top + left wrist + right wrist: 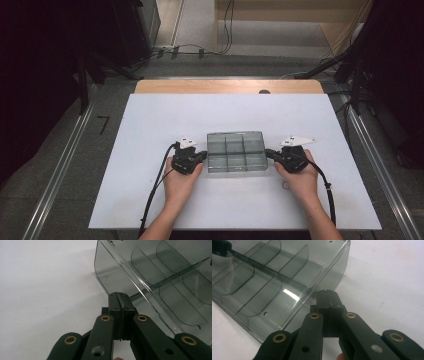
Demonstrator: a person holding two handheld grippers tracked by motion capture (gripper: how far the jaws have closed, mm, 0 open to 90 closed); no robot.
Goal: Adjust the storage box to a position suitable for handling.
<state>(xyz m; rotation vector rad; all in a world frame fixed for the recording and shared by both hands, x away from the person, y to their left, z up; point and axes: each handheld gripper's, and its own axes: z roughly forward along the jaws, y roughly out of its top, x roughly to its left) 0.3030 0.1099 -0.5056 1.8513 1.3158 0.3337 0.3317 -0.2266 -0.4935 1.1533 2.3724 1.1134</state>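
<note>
A clear grey plastic box (235, 150) divided into several empty compartments lies in the middle of the white table. My left gripper (204, 156) is at the box's left side with its jaws shut, pad against pad. In the left gripper view its tips (119, 294) rest against the outside of the box wall (110, 277), with nothing between them. My right gripper (267, 152) mirrors it at the box's right side, also shut. In the right gripper view its tips (326, 292) sit against the box's wall (332, 272) just below the rim, holding nothing.
The white tabletop (150, 200) spreads wide around the box. A wooden strip (225, 86) runs along its far edge. A black cable (155, 190) trails from the left gripper toward the front edge. Metal rails (60, 170) flank the table on the floor.
</note>
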